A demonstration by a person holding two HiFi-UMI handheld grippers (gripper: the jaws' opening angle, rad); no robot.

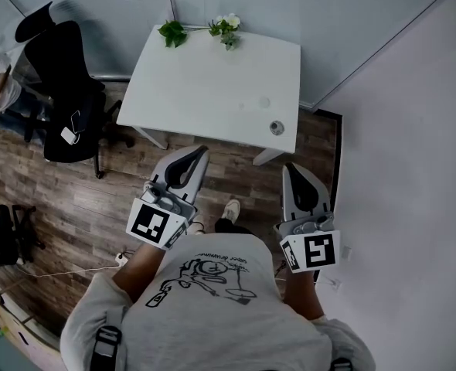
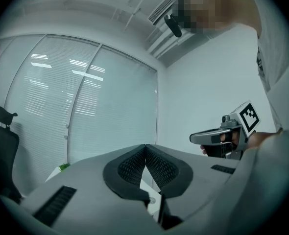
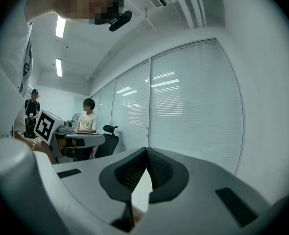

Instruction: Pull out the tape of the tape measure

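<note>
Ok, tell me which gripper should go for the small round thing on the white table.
Right. The right gripper is nearer the round thing, probably the tape measure, at the table's near right corner; the left gripper is farther off. Both are shut and short of the table.

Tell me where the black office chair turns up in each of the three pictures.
Head view: the black office chair is at upper left, left of the white table.
Left gripper view: the chair is at the far left edge.
Right gripper view: the chair is small, left of centre.
Shared landmark: the glass wall.
</note>
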